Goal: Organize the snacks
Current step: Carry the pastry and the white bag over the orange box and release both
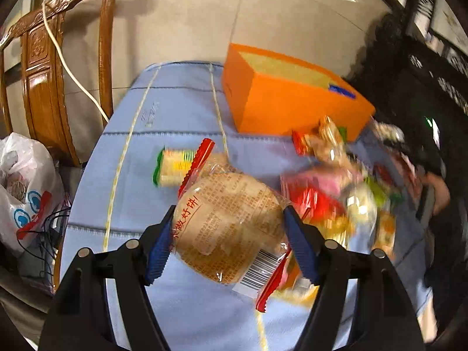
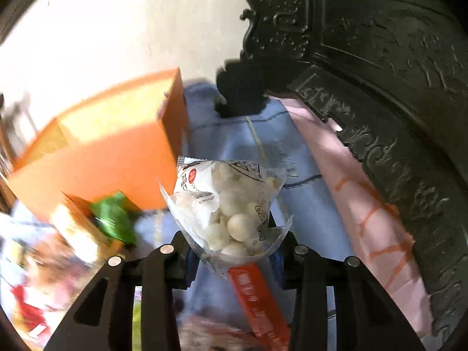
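Pale blue cloth covered the desk, with a carved wooden chair beyond its far edge and dark carved furniture along the right side. An open orange box stood at the back of the desk; only a small blue item showed inside it, so it looked nearly empty.

Left claw was clenched on a round flatbread in a clear wrapper with red zigzag ends, one blue pad on each side, lifted above the cloth. Right claw gripped the lower end of a clear bag of white round candies, held up just beside the box's near corner. Whether the bag hung above the cloth or over the box could not be told.

Many snacks lay loose and unsorted: a green-and-yellow wafer pack near the middle, a blurred heap of red, pink and gold wrappers to the right, and an orange stick pack under the right claw.

Judged from this, the sorting was at an early stage: two items were in hand, most of the pile remained on the desk, and the box had room for much more.
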{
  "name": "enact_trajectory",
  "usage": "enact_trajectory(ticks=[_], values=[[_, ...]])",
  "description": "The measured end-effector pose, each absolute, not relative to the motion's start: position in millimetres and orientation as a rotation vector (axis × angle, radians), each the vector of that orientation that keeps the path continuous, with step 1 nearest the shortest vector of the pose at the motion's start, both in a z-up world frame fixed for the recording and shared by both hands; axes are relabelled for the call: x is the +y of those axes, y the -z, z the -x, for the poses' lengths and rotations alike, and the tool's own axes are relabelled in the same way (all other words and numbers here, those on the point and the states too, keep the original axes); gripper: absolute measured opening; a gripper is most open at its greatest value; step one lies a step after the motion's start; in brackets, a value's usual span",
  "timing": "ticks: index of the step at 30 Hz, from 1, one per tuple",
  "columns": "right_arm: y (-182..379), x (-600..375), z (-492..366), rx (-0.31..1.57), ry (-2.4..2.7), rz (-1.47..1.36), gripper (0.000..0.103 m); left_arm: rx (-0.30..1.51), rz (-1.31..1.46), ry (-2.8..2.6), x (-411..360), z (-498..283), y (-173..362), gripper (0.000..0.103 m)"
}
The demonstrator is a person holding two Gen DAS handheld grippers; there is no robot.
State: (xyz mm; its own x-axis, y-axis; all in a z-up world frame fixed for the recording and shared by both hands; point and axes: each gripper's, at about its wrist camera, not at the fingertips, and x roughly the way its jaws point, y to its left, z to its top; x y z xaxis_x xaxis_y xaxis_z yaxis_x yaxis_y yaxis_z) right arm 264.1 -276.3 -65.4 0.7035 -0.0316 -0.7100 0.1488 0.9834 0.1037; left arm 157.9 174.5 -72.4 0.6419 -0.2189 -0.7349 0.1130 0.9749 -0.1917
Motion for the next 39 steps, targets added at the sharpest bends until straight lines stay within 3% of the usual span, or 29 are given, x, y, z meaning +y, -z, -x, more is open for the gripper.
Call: enact_trajectory(ticks=[18, 31, 33, 34, 35, 39], values=[[-36.5, -216.1, -317.1, 0.681, -0.108, -0.227, 0.039, 0.790, 0.221, 0.276, 89.0, -329.6, -24.8, 0.069], [-26.2, -180.0, -398.6, 0.773, -0.159, -0.159, 0.040, 0.849, 0.128, 0.113, 50.2, -417.3, -6.8, 0.070], [-20.1, -172.3, -402.4, 0.781, -0.161, -0.107, 0.054, 0.847, 0.131, 0.116, 49.5, -419.4, -1.8, 0.077], [-18.0, -169.7, -401.3, 0.770, -0.136, -0.067, 0.085, 0.848, 0.129, 0.113, 48.4, -419.9, 0.1, 0.099], [-17.4, -169.3, -397.9, 0.752, -0.125, -0.048, 0.093, 0.832, 0.121, 0.094, 48.0, -419.2, 0.3, 0.099], [-15.8, -179.1, -375.6, 0.730, -0.151, -0.014, 0.095, 0.834, 0.105, 0.095, 58.8, -411.3, 3.1, 0.099]])
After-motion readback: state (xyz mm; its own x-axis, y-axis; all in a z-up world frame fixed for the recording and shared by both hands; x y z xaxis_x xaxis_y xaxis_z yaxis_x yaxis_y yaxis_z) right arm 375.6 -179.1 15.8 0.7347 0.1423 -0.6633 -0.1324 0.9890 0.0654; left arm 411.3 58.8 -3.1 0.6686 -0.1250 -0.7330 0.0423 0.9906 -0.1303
